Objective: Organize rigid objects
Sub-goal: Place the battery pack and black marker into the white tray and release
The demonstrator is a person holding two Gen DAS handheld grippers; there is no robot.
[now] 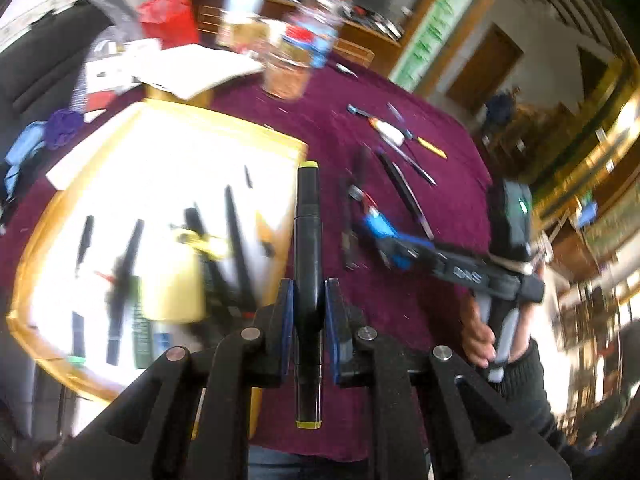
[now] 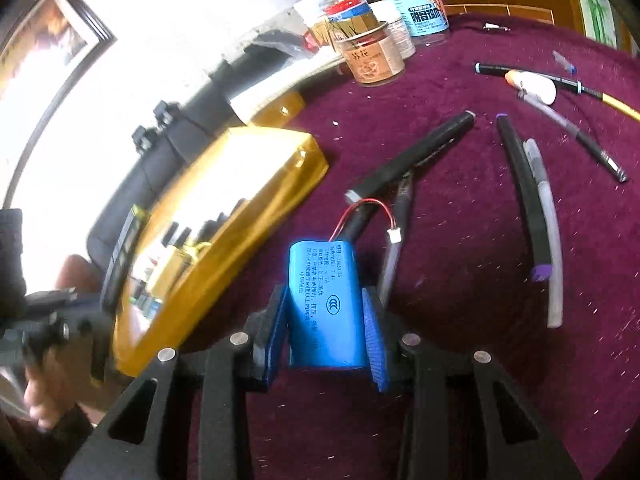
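Observation:
My left gripper is shut on a black marker with yellow-green caps, held lengthwise above the table's near edge. To its left lies a yellow-rimmed tray with several dark pens on its white floor. In the right wrist view, my right gripper is shut on a blue battery pack with a red wire, just right of the tray. That gripper and the battery pack also show in the left wrist view. Loose pens remain on the purple cloth, among them a black marker and a purple-capped marker.
Clear jars stand at the back of the purple cloth, with papers and a red bag behind the tray. More pens lie further back on the right. A person's hand holds the right gripper's handle.

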